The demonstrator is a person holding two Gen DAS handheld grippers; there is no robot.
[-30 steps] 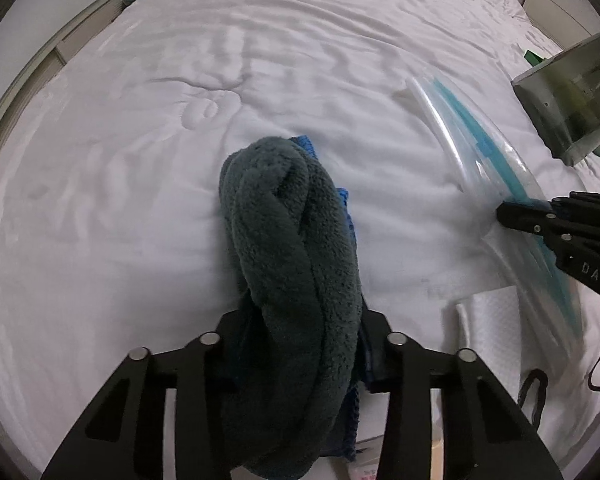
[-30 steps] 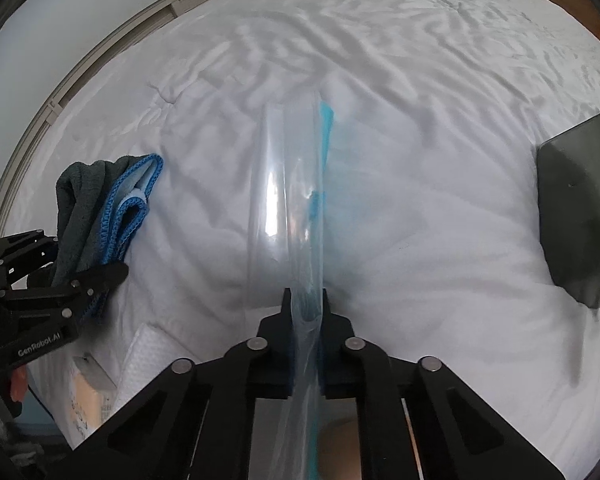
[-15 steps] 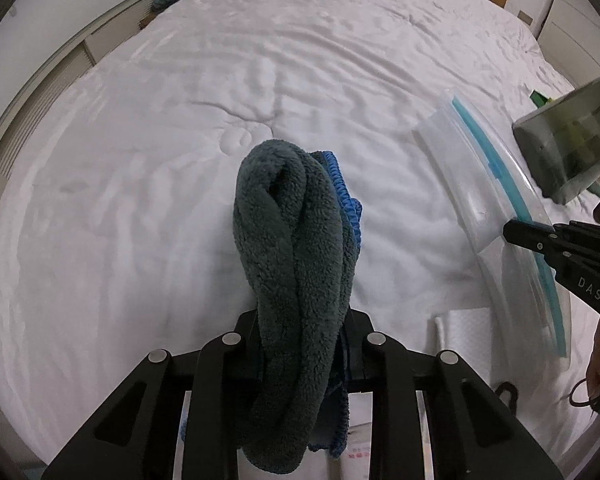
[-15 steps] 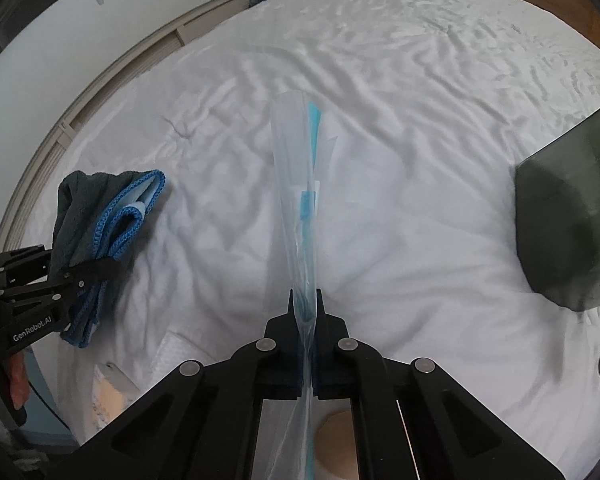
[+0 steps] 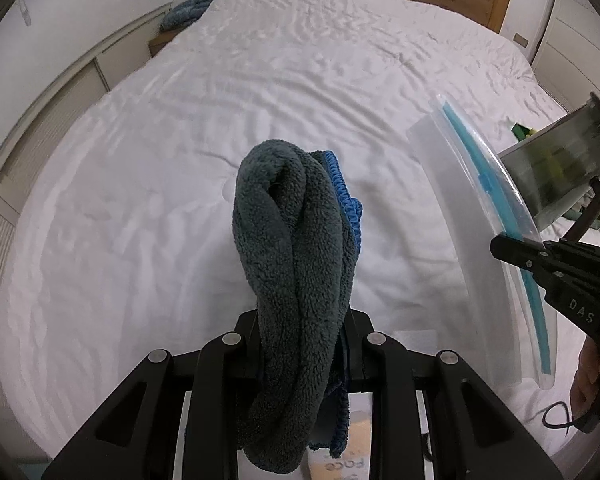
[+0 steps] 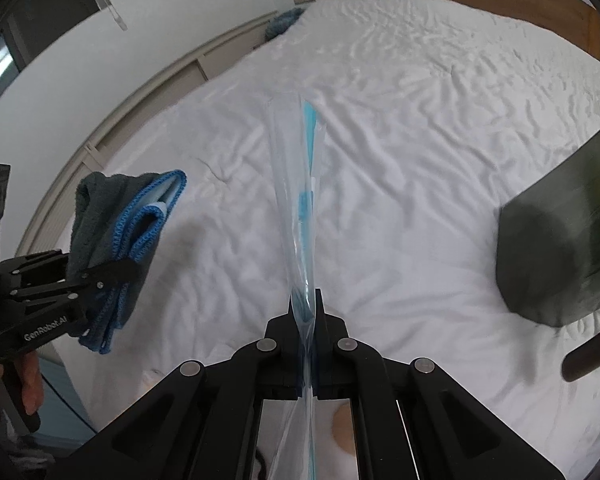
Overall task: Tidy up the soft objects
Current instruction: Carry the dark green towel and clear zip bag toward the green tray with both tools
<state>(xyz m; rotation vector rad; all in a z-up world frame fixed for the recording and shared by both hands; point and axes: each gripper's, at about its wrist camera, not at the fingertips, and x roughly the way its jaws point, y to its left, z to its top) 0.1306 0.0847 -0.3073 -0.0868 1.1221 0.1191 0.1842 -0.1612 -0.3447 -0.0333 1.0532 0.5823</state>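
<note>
left tool (image 5: 300,316) is clamped on a folded dark grey towel (image 5: 292,264) with a blue trimmed cloth (image 5: 346,200) folded in beside it, the bundle sticking up and forward from the jaws and clear of the bed (image 5: 160,168). its jaws closed further on the bundle within the last second, towel between them the whole way. right tool (image 6: 306,312) is fully pinched on the edge of a clear zip bag (image 6: 296,208) with a blue seal strip (image 6: 308,128); the bag stands up out of the jaws and hangs below them too, off the bed. from the left wrist view the bag sits to the right of the towel, well apart, not touching. the bag looks flat, and i can't tell whether the mouth is open at all. status as i read it: both pickups done, nothing packed yet. left to do: bring the two together, get the mouth open (hard with one pinch point on the edge), push the bundle in, seal the strip. risk: fluffy bundle is thick next to a flat bag mouth, may snag or unfold on entry. a dark translucent box (image 6: 560,248) sits at the right edge of the bed, another blue towel (image 5: 186,12) is on a stand off the far left corner. near edge of the bed shows some white paper and a label, too cut off to read properly.
</note>
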